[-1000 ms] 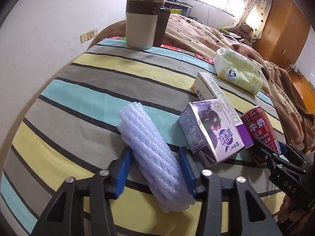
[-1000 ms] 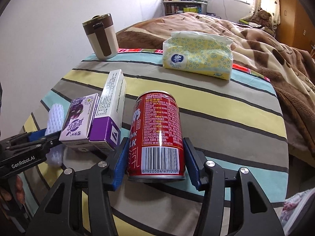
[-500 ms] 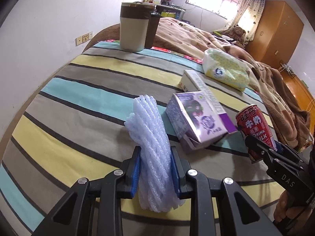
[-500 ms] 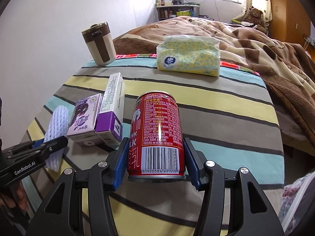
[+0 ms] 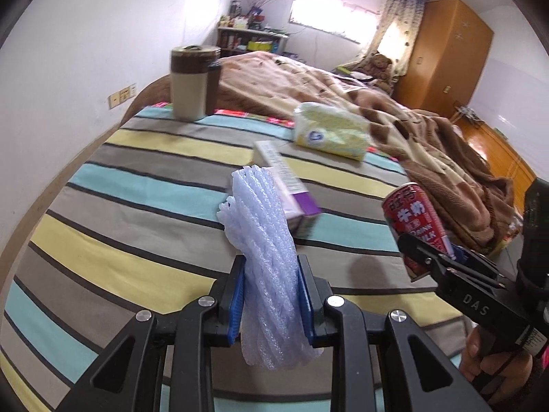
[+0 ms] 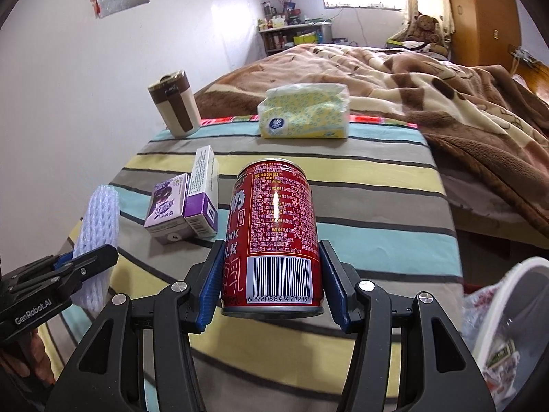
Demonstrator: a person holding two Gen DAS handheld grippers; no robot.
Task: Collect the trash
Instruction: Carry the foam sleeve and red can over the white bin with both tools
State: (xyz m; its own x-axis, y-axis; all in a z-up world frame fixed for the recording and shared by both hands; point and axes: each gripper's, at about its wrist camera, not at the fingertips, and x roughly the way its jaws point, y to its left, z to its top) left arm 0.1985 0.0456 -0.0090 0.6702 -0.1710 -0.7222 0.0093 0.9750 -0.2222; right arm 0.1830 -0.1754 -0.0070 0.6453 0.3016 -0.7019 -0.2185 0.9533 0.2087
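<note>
Left gripper [image 5: 271,295] pinching foam net [image 5: 264,240], squashed between pads. Right gripper [image 6: 271,288] clamped on red can [image 6: 274,233], bin [image 6: 507,326] just right. Risk: soft net slipping out mid-carry.

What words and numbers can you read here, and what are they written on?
"6 920584 471215": barcode on the red can.
"DRINK MILK": the can's side.
"GenRobot.AI": left gripper.
"DAS": right gripper.
Purple carton, white-purple box, tissue pack: print too small to read.

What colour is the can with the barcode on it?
The can is red with a white barcode patch; the right wrist view shows it best.
</note>
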